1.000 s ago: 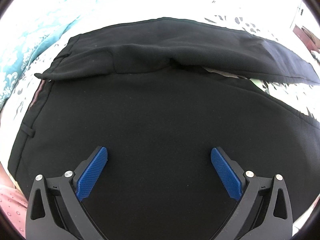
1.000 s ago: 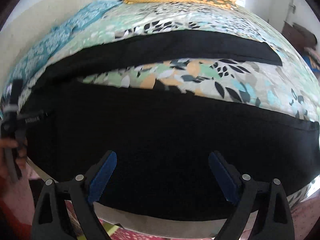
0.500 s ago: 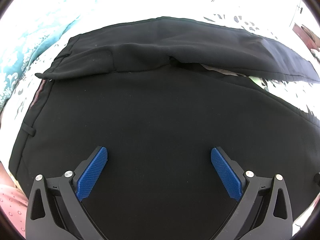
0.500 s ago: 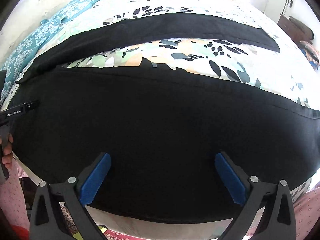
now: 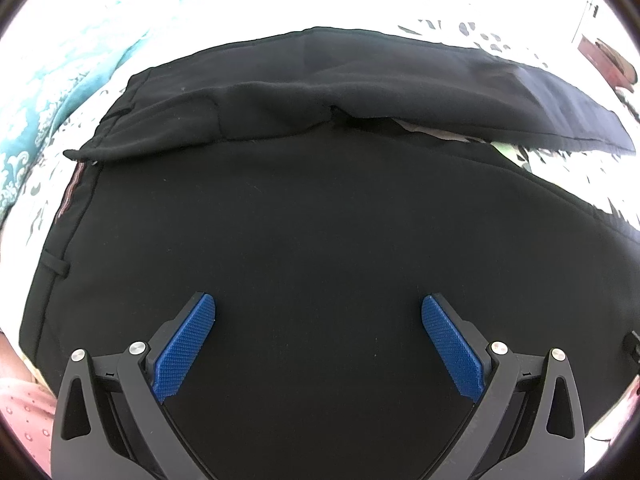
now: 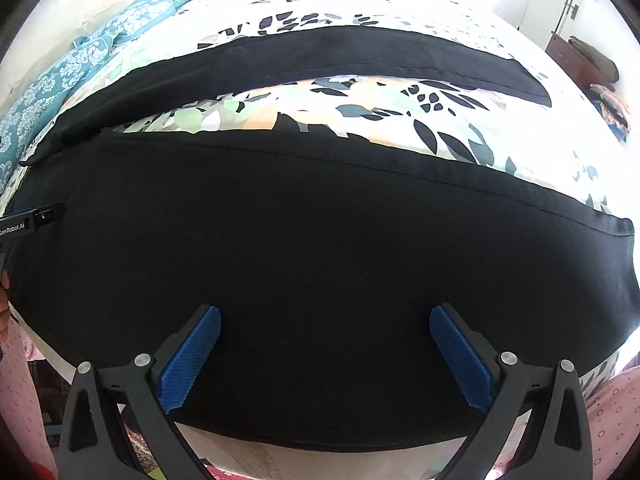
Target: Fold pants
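— Where are the pants [image 6: 320, 240]?

— Spread flat on the bed [image 6: 400, 120], waist to the left, legs running right with a strip of sheet between them.

— How will they handle?

— Soft, limp and light, I'd judge; they'll sag and drag. Pinch an edge: the waistband [image 5: 56, 248] or a hem.

— And the jaws?

— Both the left gripper [image 5: 318, 340] and right gripper [image 6: 325, 350] hang wide, holding nothing.
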Motion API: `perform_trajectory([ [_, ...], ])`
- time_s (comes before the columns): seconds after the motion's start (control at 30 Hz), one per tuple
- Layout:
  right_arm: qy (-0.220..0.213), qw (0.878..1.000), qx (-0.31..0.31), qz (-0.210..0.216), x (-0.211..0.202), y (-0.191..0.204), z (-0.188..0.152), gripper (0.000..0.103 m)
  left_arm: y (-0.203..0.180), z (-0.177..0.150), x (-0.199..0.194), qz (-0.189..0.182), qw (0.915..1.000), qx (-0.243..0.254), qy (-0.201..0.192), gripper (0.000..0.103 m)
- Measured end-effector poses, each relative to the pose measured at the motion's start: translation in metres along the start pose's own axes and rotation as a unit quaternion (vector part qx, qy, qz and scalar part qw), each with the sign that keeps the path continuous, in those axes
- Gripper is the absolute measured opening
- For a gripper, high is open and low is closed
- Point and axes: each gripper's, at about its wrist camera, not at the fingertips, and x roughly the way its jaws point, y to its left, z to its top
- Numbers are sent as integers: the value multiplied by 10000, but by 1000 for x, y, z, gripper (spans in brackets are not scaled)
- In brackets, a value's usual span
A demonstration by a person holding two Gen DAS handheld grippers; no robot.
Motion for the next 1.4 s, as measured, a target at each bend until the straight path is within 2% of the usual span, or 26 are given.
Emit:
perform_trajectory([
  [0.27, -78, 9999, -35, -57, 0, 1, -3, 103, 3, 3, -7, -191, 9997, -116, -102, 103],
  [0.57, -211, 9997, -62, -110, -1, 3, -6, 103, -14, 0, -11, -222, 9991, 251, -242, 103],
  [0.83, -222, 9997, -61, -116, -1, 4, -6, 103, -13, 5, -17, -297, 9988, 204, -322, 102],
  [0.93, -256, 9996, -56, -121, -1, 4, -6, 103, -6, 31, -22, -491, 9978, 40, -434, 102],
  [1.1, -261, 9996, -83, -99, -1, 3, -6, 103, 19, 100, -33, -259, 9936, -408, -1023, 102],
  [1.13, -266, 9996, -87, -102, -1, 4, -6, 103, 23, 113, -29, -210, 9933, -491, -1023, 102],
  [1.2, -278, 9995, -90, -109, -1, 4, -6, 103, 30, 133, -7, -103, 9949, -647, -760, 102],
  [1.23, -278, 9995, -88, -109, -1, 4, -6, 103, 31, 137, 5, -70, 9960, -676, -585, 102],
  [1.3, -273, 9995, -87, -104, -1, 4, -6, 103, 29, 136, 45, 103, 9984, -554, 19, 103],
  [1.33, -274, 9995, -87, -105, -1, 4, -6, 103, 27, 133, 57, 125, 9990, -410, 122, 103],
  [1.4, -276, 9995, -84, -105, -1, 4, -6, 103, 24, 125, 57, 148, 9995, -191, -190, 103],
])
